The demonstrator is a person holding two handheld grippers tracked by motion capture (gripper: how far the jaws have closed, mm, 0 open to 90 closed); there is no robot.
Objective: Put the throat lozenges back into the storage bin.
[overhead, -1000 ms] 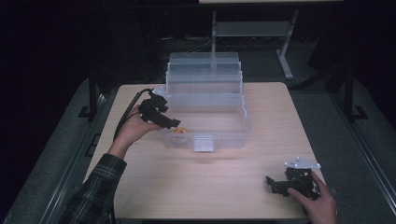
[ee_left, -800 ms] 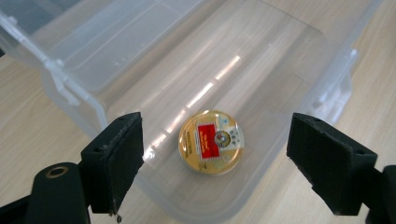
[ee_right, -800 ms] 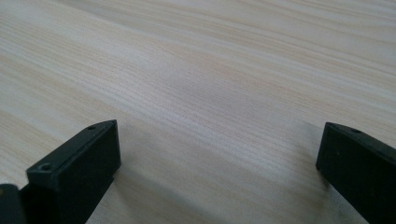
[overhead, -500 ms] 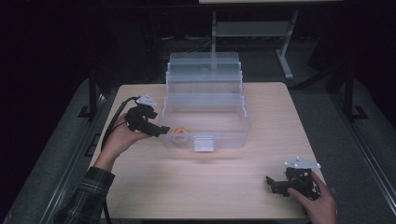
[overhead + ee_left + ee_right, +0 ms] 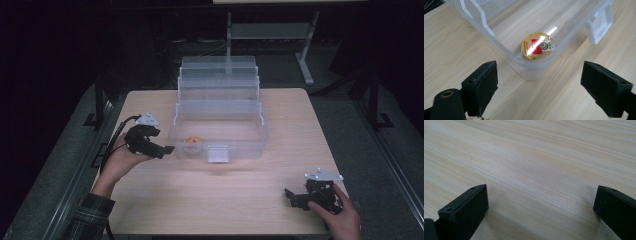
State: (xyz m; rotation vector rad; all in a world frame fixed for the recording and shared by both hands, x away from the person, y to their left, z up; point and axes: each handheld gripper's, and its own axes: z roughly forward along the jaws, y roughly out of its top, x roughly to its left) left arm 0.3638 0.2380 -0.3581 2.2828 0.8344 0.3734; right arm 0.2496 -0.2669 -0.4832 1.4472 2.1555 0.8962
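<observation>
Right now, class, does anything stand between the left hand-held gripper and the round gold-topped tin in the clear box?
Yes. The clear plastic box's near corner wall stands between the open left hand-held gripper and the gold-lidded tin, which sits inside the box on its floor.

Desk with clear tiered box, one gripper at each side.

A clear plastic box (image 5: 220,120) with stepped tiers stands at the middle of the light wooden desk (image 5: 165,205), a white latch (image 5: 217,153) on its near wall. A small round gold-and-red item (image 5: 192,141) lies inside, near the front left corner. The left gripper (image 5: 165,150) is held just beside the box's left front corner, its fingers pointing toward it. The right gripper (image 5: 292,197) rests low at the desk's near right, well apart from the box. A plaid sleeve (image 5: 87,220) shows at bottom left.
</observation>
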